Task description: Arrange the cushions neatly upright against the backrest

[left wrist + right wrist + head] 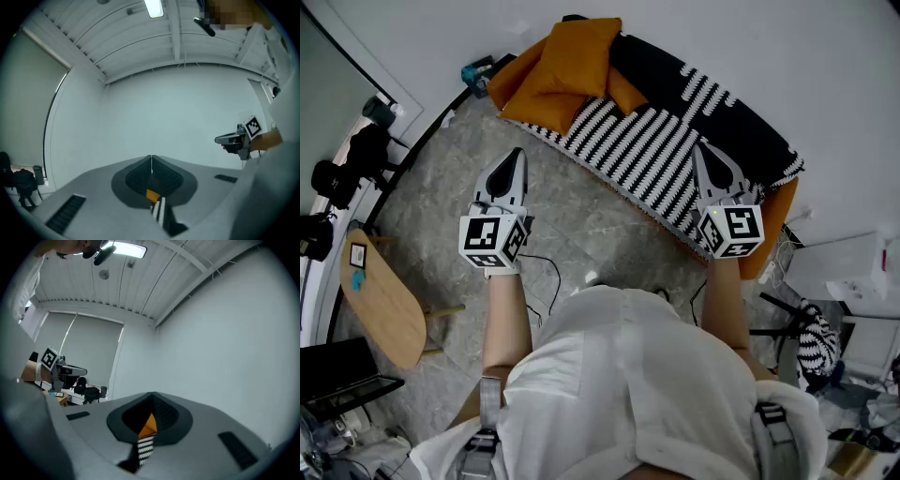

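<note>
Three orange cushions (567, 66) lie piled at the left end of a sofa (656, 150) draped in a black-and-white striped cover. In the head view both grippers are held level above the floor in front of the sofa, well short of the cushions. My left gripper (516, 155) is shut and empty. My right gripper (701, 150) is also shut and empty, its tip over the sofa's front edge. In the left gripper view the jaws (151, 158) meet, with a sliver of orange cushion (153, 195) showing below them. The right gripper (152, 395) looks the same.
A wooden side table (384, 300) stands at the left, with camera gear on stands (347, 159) beyond it. A teal object (476, 73) sits by the sofa's left end. White furniture (853, 272) and a striped bundle (814, 342) are at the right. Cables (548, 272) lie on the floor.
</note>
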The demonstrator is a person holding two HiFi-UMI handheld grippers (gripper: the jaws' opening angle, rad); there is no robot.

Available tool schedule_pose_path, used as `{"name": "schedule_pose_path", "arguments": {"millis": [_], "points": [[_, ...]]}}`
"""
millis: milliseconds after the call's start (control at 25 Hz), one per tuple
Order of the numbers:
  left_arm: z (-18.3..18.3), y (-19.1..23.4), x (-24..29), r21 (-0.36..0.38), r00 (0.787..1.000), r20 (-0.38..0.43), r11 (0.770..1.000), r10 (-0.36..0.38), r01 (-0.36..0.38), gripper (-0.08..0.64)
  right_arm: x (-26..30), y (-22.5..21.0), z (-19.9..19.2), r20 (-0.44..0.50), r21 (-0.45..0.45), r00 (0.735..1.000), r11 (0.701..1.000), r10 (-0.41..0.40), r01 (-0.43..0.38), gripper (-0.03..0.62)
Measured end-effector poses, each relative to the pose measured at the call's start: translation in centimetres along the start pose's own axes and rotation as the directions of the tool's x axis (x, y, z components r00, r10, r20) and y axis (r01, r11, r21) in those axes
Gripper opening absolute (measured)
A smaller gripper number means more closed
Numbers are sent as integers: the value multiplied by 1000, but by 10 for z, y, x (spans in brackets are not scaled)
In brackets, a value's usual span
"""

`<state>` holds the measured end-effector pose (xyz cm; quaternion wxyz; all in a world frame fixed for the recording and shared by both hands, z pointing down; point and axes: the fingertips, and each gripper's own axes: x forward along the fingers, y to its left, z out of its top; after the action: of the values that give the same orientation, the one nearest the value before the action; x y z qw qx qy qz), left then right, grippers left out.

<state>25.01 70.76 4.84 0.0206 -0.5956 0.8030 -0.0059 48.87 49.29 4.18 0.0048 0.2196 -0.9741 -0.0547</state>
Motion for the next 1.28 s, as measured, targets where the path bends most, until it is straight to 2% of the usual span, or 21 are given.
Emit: {"name": "schedule_pose_path", "arguments": {"millis": [640,880,1280], "points": [[7,-7,-1,5,1000,17,1000,-6,6,18,-4,-3,3,1,-12,1000,1000,-2,2,6],[4,-7,-2,-1,1000,13,1000,-8,8,18,-5,-4,4,38,63,999,998,10,-12,6],[-1,2,-5,-14,1000,10,1000,-7,7,18,-1,1,2,27,51,1000,999,-9,8,8]]}}
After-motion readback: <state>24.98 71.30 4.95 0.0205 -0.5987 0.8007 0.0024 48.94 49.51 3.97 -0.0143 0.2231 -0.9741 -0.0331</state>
